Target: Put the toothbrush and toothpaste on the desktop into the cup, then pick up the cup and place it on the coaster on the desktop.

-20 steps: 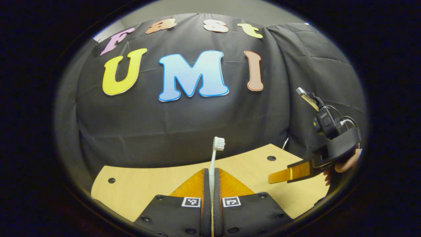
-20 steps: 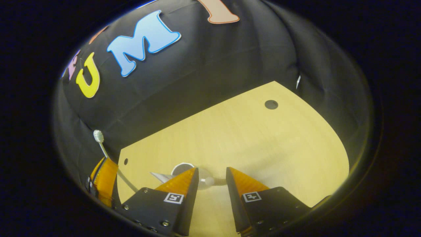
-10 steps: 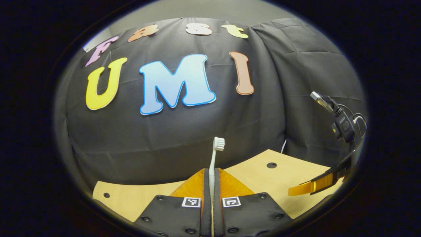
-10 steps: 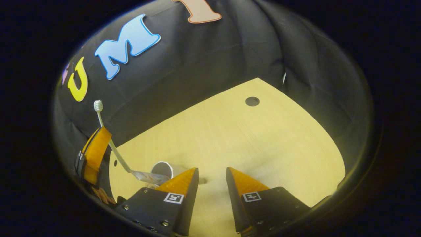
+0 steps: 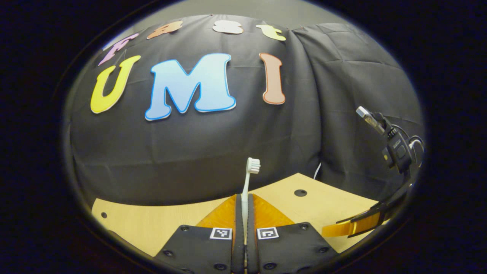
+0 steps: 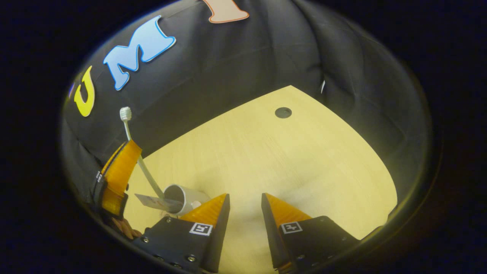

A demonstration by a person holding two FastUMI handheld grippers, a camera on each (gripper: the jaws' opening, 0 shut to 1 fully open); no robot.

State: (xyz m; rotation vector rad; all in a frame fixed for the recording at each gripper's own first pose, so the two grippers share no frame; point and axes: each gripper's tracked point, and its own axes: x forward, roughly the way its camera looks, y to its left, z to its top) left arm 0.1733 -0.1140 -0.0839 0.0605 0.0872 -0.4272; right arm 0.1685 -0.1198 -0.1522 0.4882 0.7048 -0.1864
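Two fingers [image 5: 239, 213] pinching toothbrush [image 5: 249, 173] — left tool [image 5: 244, 201]

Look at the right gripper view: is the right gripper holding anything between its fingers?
No: the right gripper is open, with bare desktop showing between its fingers.

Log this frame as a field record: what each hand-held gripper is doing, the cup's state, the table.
left hand-held gripper: shut on the white plastic toothbrush, bristle head up
right hand-held gripper: open, empty, above the table
white cup: on the table, with the toothbrush's lower end and a flat tube end at its mouth
light wooden table: dark round hole near far edge
coaster: cannot tell
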